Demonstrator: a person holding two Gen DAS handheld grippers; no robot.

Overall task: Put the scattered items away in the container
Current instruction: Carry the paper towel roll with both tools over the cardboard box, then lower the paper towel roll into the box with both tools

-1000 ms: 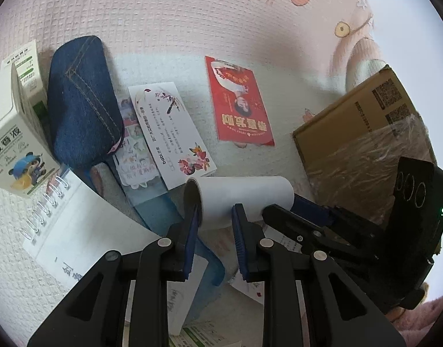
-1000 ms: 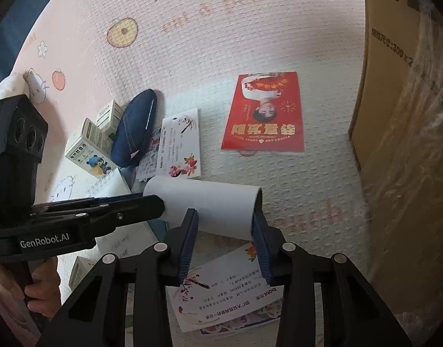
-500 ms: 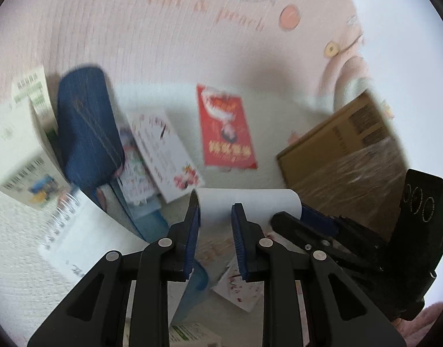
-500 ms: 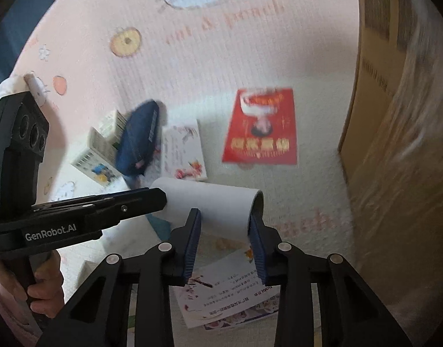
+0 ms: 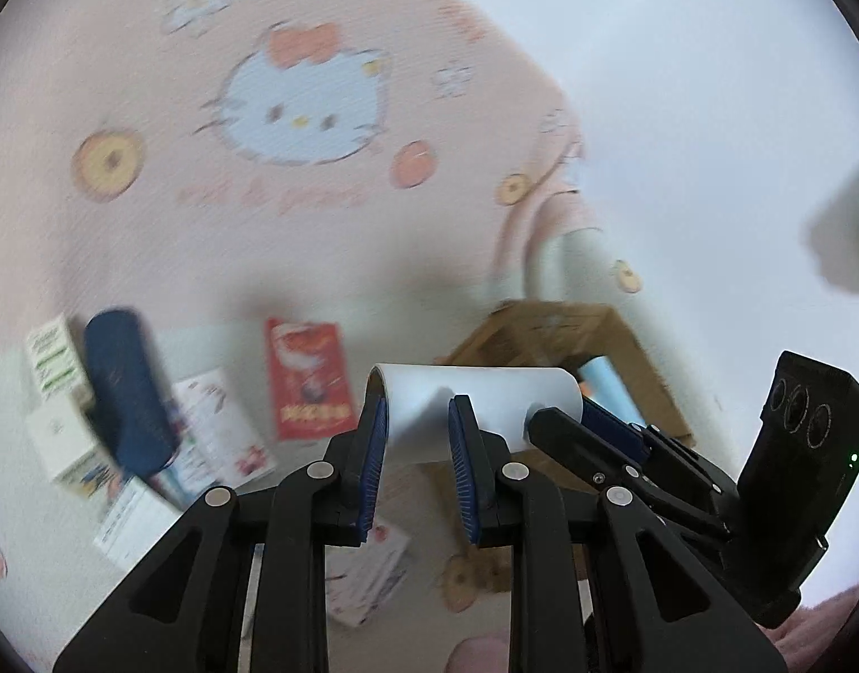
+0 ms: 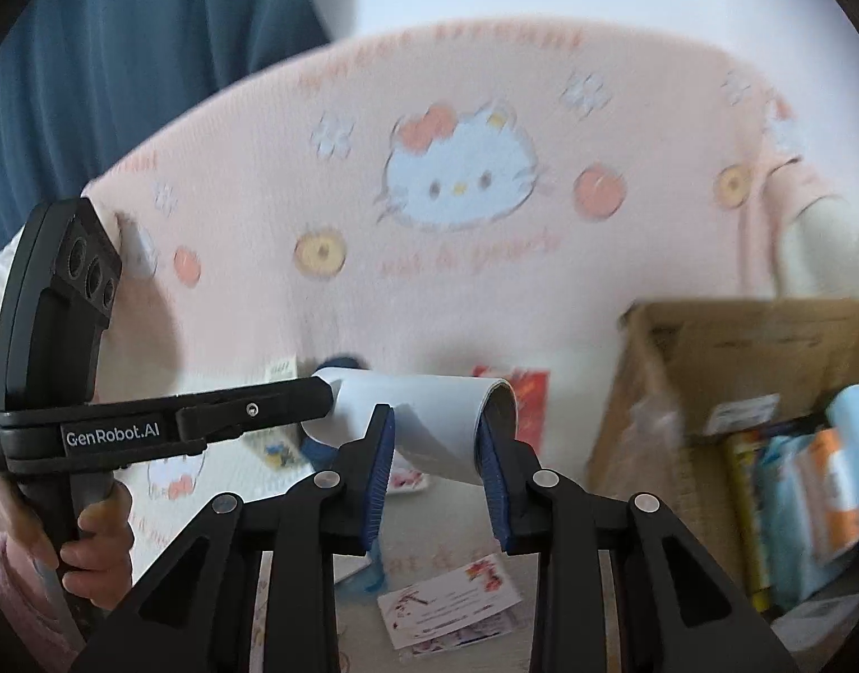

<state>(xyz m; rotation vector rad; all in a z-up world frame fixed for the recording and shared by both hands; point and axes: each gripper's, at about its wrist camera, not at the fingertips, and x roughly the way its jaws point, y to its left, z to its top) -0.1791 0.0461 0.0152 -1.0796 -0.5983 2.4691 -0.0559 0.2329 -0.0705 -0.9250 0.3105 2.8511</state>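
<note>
Paper roll (image 5: 474,392) clamped between both hand-held grippers (image 5: 415,437) (image 6: 438,448), above scattered cards, beside cardboard box (image 6: 682,392).

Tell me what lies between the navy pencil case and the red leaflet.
A white floral card lies between the navy pencil case and the red leaflet; the left wrist view shows it.

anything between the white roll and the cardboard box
Nothing visible blocks it. The white roll, held up by the left gripper and right gripper, has open air across to the open-topped cardboard box on its right.
</note>
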